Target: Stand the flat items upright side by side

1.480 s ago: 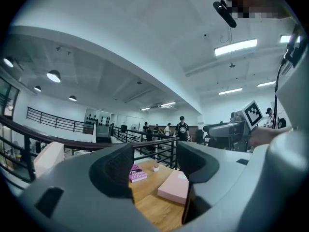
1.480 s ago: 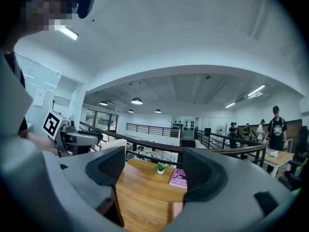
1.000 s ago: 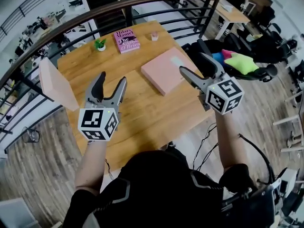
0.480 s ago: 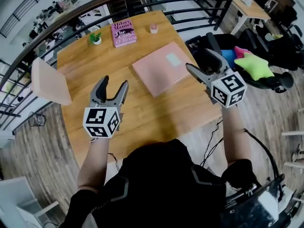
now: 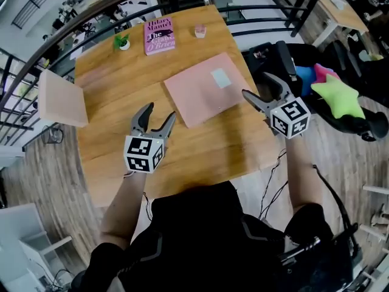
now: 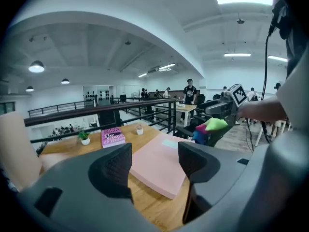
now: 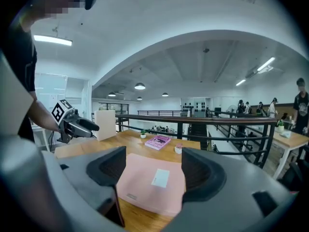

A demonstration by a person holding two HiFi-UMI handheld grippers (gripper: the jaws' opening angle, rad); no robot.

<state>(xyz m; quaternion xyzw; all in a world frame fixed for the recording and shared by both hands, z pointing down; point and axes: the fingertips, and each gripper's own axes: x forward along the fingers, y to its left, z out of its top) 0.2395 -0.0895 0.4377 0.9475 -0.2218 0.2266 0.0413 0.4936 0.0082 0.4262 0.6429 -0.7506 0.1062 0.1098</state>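
Observation:
A large pink flat item (image 5: 203, 89) lies flat on the middle of the wooden table (image 5: 200, 154), with a pale label on top. At the far edge a magenta book (image 5: 159, 35) also lies flat. A pale peach panel (image 5: 59, 98) stands at the table's left edge. My left gripper (image 5: 159, 112) hovers open just left of the pink item's near corner, which shows between the jaws in the left gripper view (image 6: 154, 166). My right gripper (image 5: 256, 85) is by its right corner, jaws closing with nothing between them (image 7: 152, 170).
A small potted plant (image 5: 124, 41) and a tiny pink pot (image 5: 200, 31) stand at the table's far edge, close to a dark railing (image 5: 255, 26). To the right, off the table, an office chair (image 5: 292, 59) carries green and pink star cushions (image 5: 338, 97).
The head view has swung, so the table sits higher and more squarely in the picture. Both grippers show lower in that view, still above the table's near half with nothing in them.

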